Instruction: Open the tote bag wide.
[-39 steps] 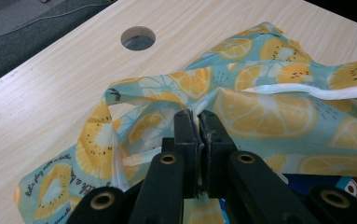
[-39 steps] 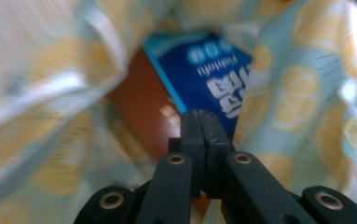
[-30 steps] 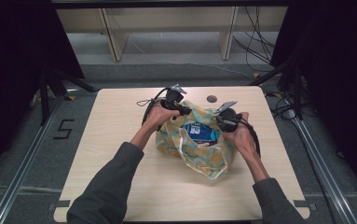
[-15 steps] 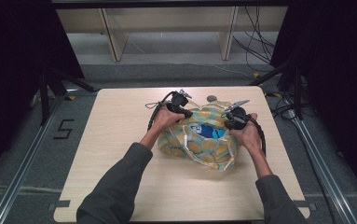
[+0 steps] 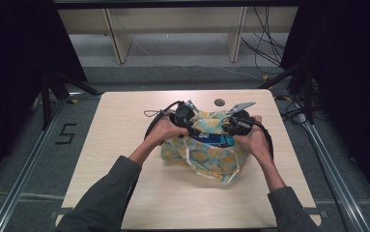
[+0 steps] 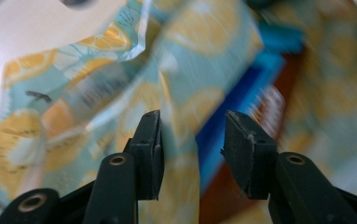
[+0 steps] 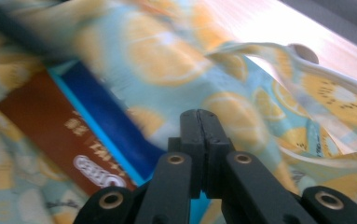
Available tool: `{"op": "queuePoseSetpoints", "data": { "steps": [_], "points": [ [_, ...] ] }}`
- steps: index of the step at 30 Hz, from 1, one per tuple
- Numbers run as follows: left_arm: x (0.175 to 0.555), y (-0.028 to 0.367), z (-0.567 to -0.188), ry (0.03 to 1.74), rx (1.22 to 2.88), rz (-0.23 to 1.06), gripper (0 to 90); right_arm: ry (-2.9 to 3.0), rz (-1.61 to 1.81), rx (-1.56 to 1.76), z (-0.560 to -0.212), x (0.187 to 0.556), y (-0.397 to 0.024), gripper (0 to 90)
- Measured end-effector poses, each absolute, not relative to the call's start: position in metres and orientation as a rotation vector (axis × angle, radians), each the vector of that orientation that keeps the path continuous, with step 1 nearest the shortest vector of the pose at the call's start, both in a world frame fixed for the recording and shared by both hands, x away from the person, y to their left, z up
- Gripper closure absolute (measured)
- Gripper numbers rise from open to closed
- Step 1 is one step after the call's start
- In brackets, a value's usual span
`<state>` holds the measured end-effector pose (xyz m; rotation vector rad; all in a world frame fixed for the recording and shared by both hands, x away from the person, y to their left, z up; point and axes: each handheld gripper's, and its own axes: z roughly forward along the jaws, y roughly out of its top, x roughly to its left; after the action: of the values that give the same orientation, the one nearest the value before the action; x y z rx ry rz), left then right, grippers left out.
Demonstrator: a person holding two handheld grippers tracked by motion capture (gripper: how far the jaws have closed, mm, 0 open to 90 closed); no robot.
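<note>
Left tool (image 6: 192, 154), jaws just opened, straddles a fold of the lemon-print bag (image 5: 206, 154); right tool (image 7: 199, 135) is clamped shut at the bag.

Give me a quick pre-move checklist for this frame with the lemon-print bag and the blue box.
1. Left gripper released: ok; jaws have just been opening, a bag fold between them unpressed.
2. Right gripper closed: ok; whether it pinches film, cannot tell.
3. Blue box inside the lemon-print bag: ok.
4. Bag rests on the table: ok.
5. Bag away from the table hole: ok.
</note>
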<state>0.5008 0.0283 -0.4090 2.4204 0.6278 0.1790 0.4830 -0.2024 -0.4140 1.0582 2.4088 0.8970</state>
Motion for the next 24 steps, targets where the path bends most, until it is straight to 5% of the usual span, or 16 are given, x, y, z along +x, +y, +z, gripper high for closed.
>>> {"op": "queuePoseSetpoints", "data": {
  "steps": [7, 17, 24],
  "points": [
    [0.462, 0.051, -0.411, 0.556, 2.415, 0.237, 60.0, 2.396, 0.782, 1.105, -0.428, 0.504, -0.205, 90.0],
    [0.413, 0.061, -0.436, 0.442, 2.419, 0.114, 75.0, 2.385, 0.675, 1.163, -0.438, 0.527, -0.212, 90.0],
    [0.432, 0.053, -0.421, 0.469, 2.344, 0.209, 83.0, 2.396, 0.745, 1.126, -0.426, 0.517, -0.205, 90.0]
  ]
}}
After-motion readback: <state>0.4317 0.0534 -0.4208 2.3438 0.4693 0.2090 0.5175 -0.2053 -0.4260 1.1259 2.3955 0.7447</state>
